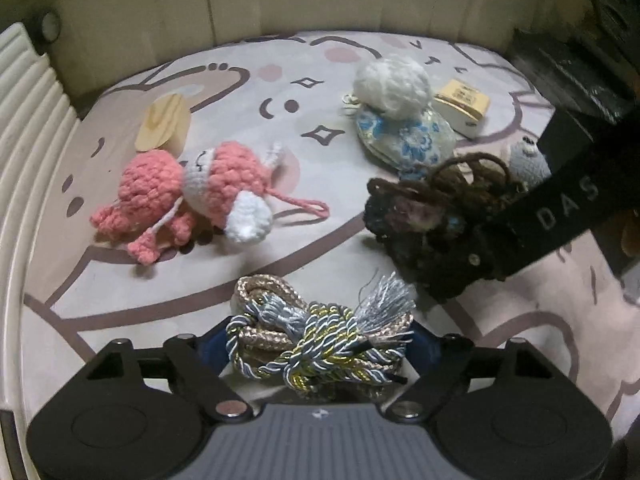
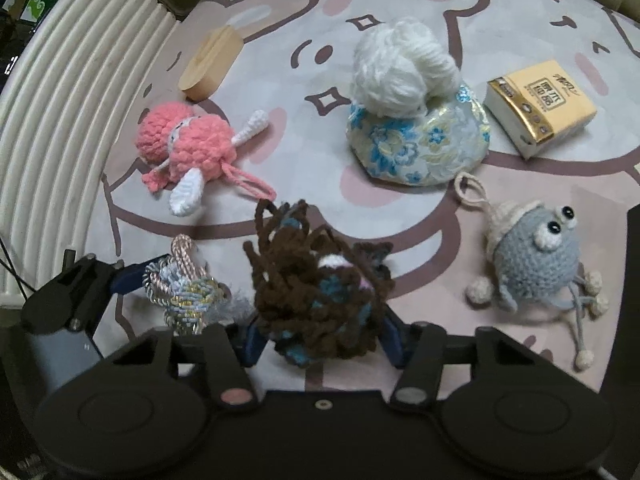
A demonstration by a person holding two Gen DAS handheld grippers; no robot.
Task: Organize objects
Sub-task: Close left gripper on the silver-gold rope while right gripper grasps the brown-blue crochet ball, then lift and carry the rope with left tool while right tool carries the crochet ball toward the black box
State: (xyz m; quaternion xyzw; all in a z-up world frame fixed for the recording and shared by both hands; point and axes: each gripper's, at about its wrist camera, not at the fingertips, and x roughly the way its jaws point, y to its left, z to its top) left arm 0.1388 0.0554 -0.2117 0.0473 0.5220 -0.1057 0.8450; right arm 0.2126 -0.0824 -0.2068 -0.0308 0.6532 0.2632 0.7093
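Crochet toys [image 2: 188, 148] x2, yarn balls [image 2: 400, 68] x2, pouch [image 2: 420, 144] x1.

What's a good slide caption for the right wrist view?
Right gripper closes on brown yarn bundle among crocheted toys.

Hidden tips and a half-covered toy

From my left camera, the right tongs [image 1: 460, 240] cover most of the grey crochet toy [image 1: 528, 160]; the brown yarn bundle [image 2: 320, 296] hides my right fingertips from its own camera.

pink crochet toy [image 2: 184, 148], blue-floral pouch [image 2: 420, 148]
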